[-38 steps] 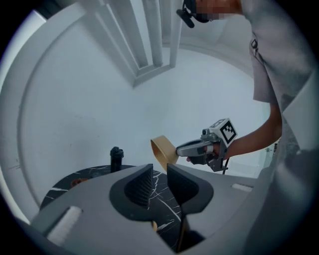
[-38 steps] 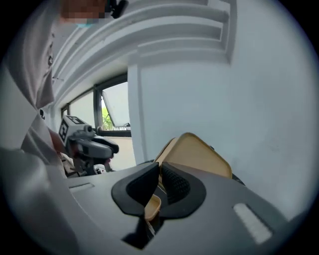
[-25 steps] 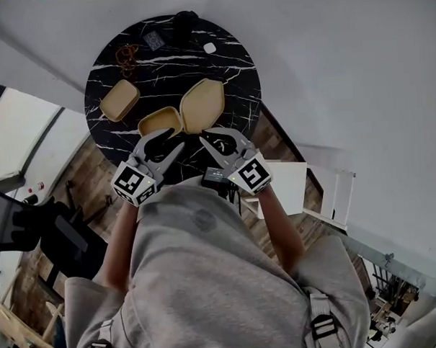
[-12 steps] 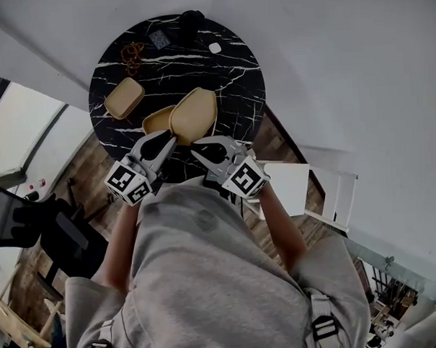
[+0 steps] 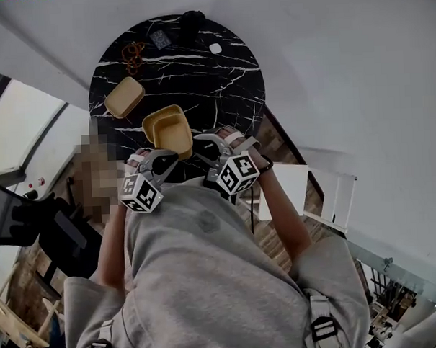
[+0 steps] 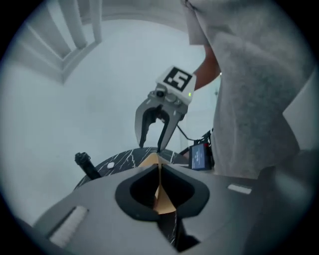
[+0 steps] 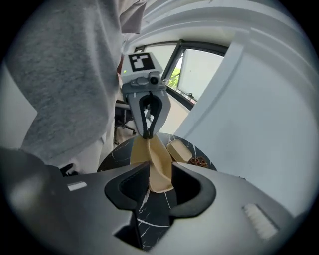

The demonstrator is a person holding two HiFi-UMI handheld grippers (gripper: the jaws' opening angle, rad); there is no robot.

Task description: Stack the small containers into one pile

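Marble, black with white veins, makes up the round worktop (image 5: pixel 221 83), which carries three tan rounded-rectangle plastic containers. Two of them sit nested as one pile (image 5: pixel 170 130) just ahead of and between the two pairs of jaws. The pile is open side up, with its long axis running from the near edge of the worktop toward the far side and the far end leaning a little left. The left gripper (image 5: pixel 171 157) meets the pile at its near left corner. Its jaws are closing and already pinch the thin tan wall between them. The right gripper (image 5: pixel 201 149) sits at the pile's near right side. Its jaws are opening, spread wide, and the tan wall stands between them unclamped. The third tan container (image 5: pixel 124 96) lies by itself well beyond and to the left of the left jaws, apart from the pile, with its long axis slanting from near left to far right. A coil of brown cord (image 5: pixel 131 54) and a small white object (image 5: pixel 215 48) lie far past both jaws, near the worktop's far edge.
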